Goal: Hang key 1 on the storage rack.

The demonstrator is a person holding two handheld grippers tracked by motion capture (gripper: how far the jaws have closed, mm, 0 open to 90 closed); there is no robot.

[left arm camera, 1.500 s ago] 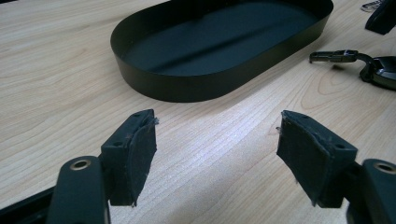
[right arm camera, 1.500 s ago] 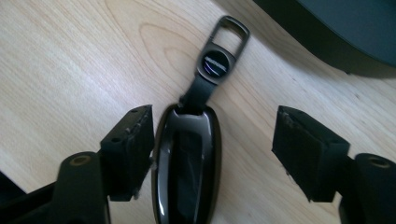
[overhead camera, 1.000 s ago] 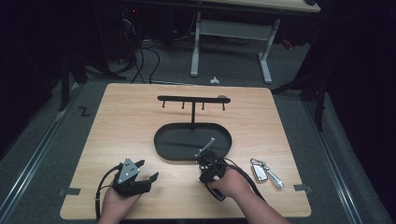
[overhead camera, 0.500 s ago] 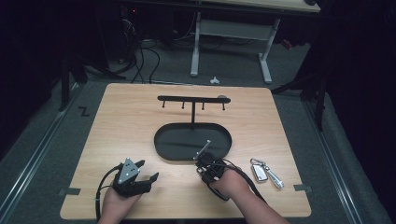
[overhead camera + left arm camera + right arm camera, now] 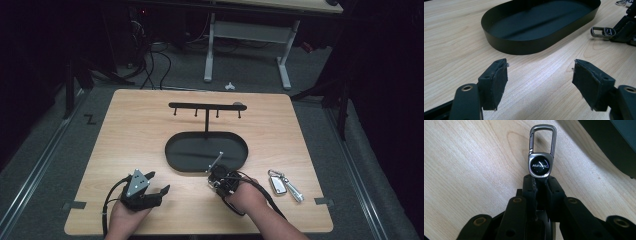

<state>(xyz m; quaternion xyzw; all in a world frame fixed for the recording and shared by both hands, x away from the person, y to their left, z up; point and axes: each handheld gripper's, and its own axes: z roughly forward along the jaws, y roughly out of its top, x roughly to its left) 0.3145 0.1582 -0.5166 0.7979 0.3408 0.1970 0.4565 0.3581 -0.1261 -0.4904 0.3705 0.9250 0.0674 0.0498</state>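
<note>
Black oval tray (image 5: 175,150), one, just ahead of my two tongs, right tongs (image 5: 540,181) just closed, clamping one keychain (image 5: 541,157) on the desk (image 5: 130,130), left tongs (image 5: 540,75) wide, one second key bunch (image 5: 282,184) right of them.

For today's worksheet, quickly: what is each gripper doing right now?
Left gripper: open, holding nothing, over bare table.
Right gripper: jaws have just been closing; now shut on the keychain, its carabiner loop sticking out.

The right claw (image 5: 217,172), its jaws just closing on a keychain (image 5: 216,163), sits at the black tray's (image 5: 175,159) near rim; another key bunch (image 5: 283,184) lies right of it on the tabletop (image 5: 130,130).
</note>
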